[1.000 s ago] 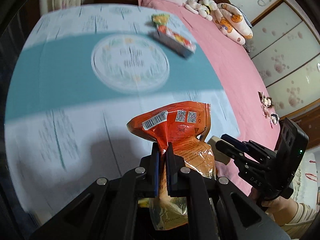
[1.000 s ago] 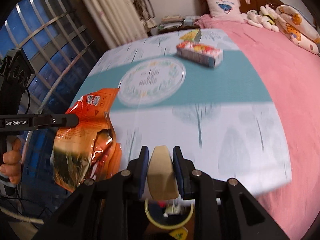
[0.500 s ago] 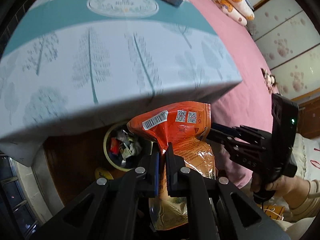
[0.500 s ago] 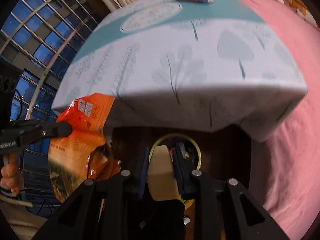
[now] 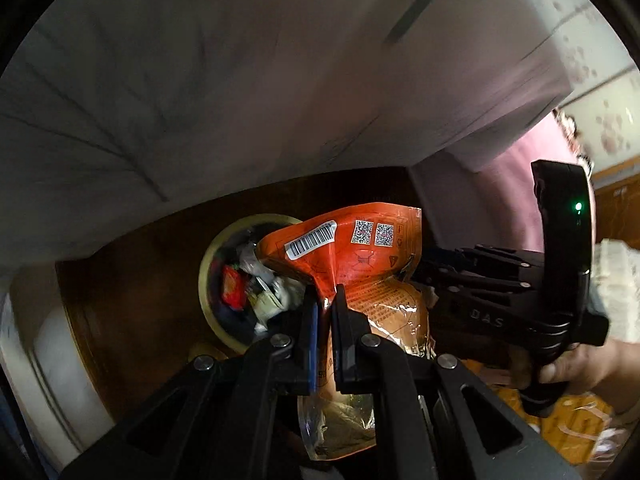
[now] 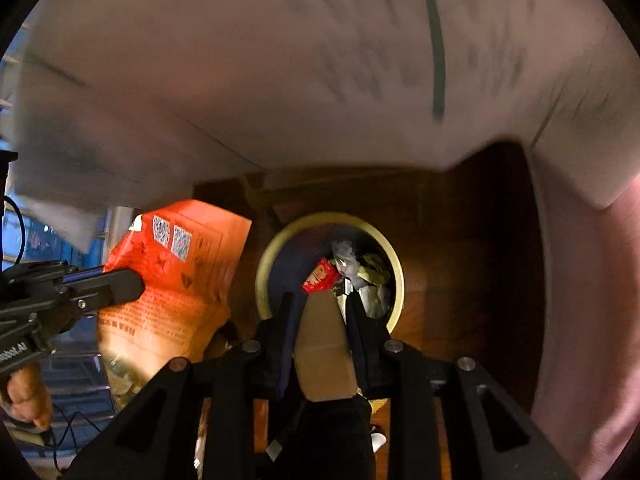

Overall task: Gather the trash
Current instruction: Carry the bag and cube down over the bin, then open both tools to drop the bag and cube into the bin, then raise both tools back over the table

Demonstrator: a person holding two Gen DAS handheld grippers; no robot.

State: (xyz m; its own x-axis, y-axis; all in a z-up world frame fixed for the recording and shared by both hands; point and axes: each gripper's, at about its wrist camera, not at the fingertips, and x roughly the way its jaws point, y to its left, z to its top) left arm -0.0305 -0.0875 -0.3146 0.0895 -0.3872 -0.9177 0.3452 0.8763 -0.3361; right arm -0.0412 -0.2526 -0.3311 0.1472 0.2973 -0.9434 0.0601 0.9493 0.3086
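Down here much is hidden; my left gripper (image 5: 325, 300) is clamped on the orange snack bag (image 5: 352, 256), whose lower half disappears behind my own fingers; my right gripper (image 6: 320, 312) is clamped on a tan cardboard piece (image 6: 324, 344), its bottom end lost in shadow; the yellow-rimmed trash bin (image 6: 394, 264) sits on the dark wooden floor (image 6: 472, 272), below the tablecloth's hanging edge (image 6: 280, 152), its near rim covered by the cardboard in the right view and its right side by the bag in the left view; inside I make out a red wrapper (image 6: 320, 276) and crumpled scraps, too blurred to name; the cloth itself is smeared; bare floor lies to the bin's right up to the pink bedspread (image 6: 580, 300).
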